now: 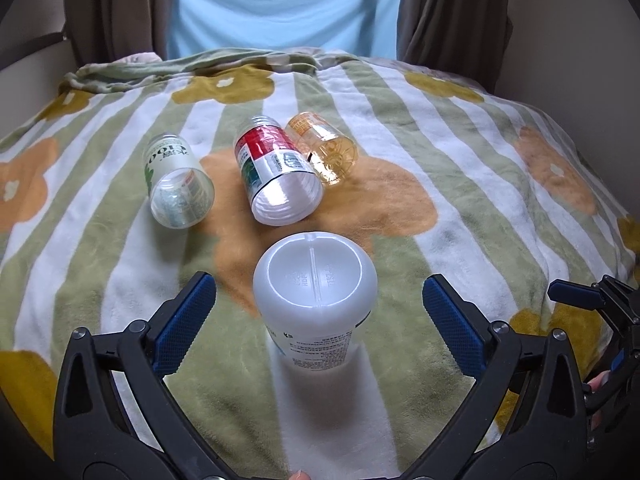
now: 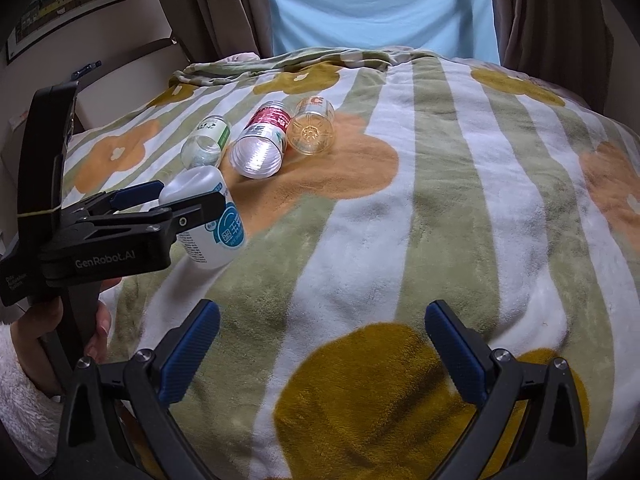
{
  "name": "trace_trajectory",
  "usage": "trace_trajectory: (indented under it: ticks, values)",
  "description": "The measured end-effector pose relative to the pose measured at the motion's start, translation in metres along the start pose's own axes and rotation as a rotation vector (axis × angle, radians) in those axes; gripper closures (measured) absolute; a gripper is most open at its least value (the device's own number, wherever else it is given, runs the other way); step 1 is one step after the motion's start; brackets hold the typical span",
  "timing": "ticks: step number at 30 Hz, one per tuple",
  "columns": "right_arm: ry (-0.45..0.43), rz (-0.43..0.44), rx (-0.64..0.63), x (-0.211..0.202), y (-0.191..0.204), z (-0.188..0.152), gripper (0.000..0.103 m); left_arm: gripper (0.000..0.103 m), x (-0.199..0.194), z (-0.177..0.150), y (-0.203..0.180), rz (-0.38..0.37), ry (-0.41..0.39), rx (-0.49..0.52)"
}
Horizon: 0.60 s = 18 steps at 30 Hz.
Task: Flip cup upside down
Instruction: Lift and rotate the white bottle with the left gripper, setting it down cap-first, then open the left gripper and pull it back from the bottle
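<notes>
A white translucent cup [image 1: 316,300] [image 2: 212,216] stands with its base up on the striped blanket [image 1: 440,200], tilted a little in the right wrist view. My left gripper [image 1: 320,284] [image 2: 188,196] is open around it, a blue pad on each side with a gap to the cup wall. My right gripper [image 2: 323,312] hovers open over the blanket to the right, nothing between its fingers; one of its fingers [image 1: 572,295] shows at the left wrist view's right edge.
Beyond the white cup, three cups lie on their sides: a green-labelled one [image 1: 176,180] [image 2: 206,142], a red-labelled one [image 1: 276,172] [image 2: 262,146], an amber one [image 1: 324,148] [image 2: 312,126]. Curtains [image 2: 552,12] hang behind the bed. A hand [image 2: 100,320] holds the left gripper.
</notes>
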State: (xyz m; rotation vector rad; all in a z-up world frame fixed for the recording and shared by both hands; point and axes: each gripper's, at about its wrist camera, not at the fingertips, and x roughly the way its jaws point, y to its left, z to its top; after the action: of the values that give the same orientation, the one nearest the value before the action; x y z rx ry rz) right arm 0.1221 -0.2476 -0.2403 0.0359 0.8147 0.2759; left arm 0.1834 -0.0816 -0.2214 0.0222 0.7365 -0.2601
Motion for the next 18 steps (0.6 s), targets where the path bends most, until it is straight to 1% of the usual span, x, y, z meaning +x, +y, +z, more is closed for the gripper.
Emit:
trace_trajectory:
  ticks: [4, 7, 11, 14, 18]
  values:
    - [-0.02, -0.005, -0.011, -0.009, 0.005, 0.005, 0.0, 0.0, -0.019, 0.005, 0.002, 0.0, -0.024, -0.005]
    - [-0.044, -0.01, -0.025, -0.021, 0.013, 0.01, 0.0, 0.0, -0.042, 0.012, 0.005, 0.0, -0.056, -0.01]
    - [-0.093, -0.024, -0.058, -0.043, 0.029, 0.02, 0.0, 0.0, -0.082, 0.027, 0.008, 0.014, -0.112, -0.005]
    - [-0.141, -0.028, -0.078, -0.066, 0.044, 0.032, 0.0, 0.0, -0.113, 0.037, 0.012, 0.026, -0.138, -0.005]
    - [-0.212, -0.046, -0.098, -0.097, 0.067, 0.049, 0.0, 0.0, -0.157, 0.048, 0.024, -0.002, -0.177, -0.03]
